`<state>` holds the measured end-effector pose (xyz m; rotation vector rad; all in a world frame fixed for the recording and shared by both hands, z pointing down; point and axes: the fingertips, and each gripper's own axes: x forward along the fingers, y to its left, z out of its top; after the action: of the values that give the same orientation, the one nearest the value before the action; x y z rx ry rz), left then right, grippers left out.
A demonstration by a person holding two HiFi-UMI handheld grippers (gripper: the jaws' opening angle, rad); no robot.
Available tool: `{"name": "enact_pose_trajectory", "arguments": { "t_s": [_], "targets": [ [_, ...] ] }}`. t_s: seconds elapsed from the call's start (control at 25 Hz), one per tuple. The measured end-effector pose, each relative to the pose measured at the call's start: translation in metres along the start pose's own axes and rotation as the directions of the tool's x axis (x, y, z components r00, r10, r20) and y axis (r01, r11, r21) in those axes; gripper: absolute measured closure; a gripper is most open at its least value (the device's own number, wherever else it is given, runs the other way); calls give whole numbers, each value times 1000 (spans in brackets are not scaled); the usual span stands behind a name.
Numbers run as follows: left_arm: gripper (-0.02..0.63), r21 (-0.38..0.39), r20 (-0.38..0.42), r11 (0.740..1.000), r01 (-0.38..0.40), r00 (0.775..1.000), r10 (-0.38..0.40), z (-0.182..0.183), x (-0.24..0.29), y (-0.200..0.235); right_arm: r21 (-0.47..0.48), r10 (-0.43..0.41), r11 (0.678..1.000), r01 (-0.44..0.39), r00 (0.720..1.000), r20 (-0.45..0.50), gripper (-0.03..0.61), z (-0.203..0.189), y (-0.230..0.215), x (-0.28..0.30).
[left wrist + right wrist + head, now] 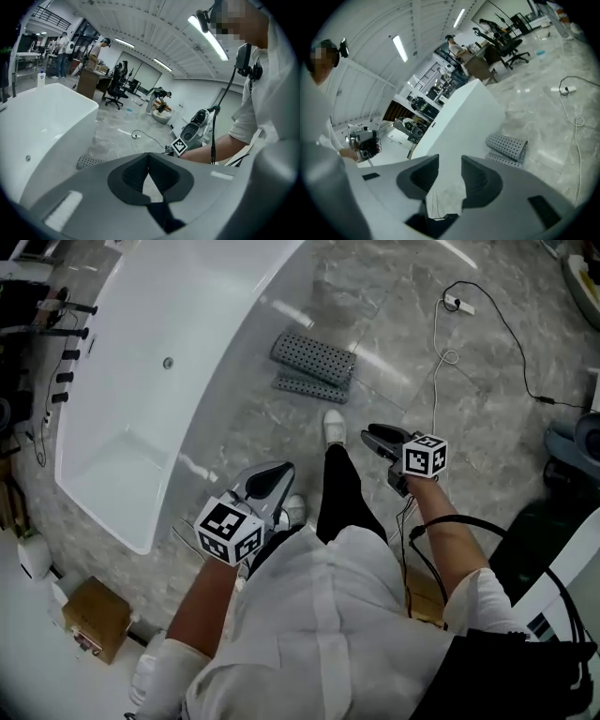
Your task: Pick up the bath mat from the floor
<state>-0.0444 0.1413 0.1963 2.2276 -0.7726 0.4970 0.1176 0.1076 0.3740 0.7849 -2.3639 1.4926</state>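
The bath mat [314, 366] is grey, dotted with holes and folded over, and it lies on the marble floor beside the bathtub; it also shows as the mat [507, 146] and the mat [89, 162]. Both grippers hang in the air well short of it. My left gripper [279, 470] points toward the tub, and in its own view this gripper [149, 156] has its jaw tips touching, with nothing held. My right gripper [368, 432] hovers over the floor near my shoe. Seen in its own view, the right gripper [450, 163] stands open with a clear gap and nothing between its jaws.
A white bathtub [141, 381] fills the left. A white cable with a plug [449, 332] and a black cable [511, 343] trail on the floor at the right. A cardboard box [96, 615] sits lower left. My shoe [334, 425] stands just short of the mat.
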Motion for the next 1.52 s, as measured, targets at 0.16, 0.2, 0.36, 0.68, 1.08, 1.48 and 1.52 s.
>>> {"name": "enact_pose_trajectory", "arguments": {
  "t_s": [0.16,0.2,0.36,0.68,1.08,1.48,1.52],
  "targets": [
    [607,-59,-33,998,-25,999,23,13,63,40,120,-12,993,21,997,-70,443,-2,-114,45],
    [607,-63,-41,998,-28,999,26,13,79,50,148,-18,989,29,997,-75,443,-2,-142,57],
    [607,-72,-74,997,-20,997,14,2,139,86,272,-33,961,53,996,-77,443,-15,-248,111],
    [607,-136,-160,991,-11,987,-11,-61,228,147,430,-18,902,35,999,-45,426,-54,-407,219],
    [607,-255,-229,966,-48,973,-12,-126,265,200,485,-77,869,94,996,-54,387,-94,-530,291],
    [607,-298,-265,953,-48,964,-34,-159,270,208,484,80,874,-46,996,-49,424,-72,-518,368],
    [607,-297,-265,954,-50,964,-32,-159,269,209,490,77,871,-48,996,-39,481,-69,-517,368]
  ]
}}
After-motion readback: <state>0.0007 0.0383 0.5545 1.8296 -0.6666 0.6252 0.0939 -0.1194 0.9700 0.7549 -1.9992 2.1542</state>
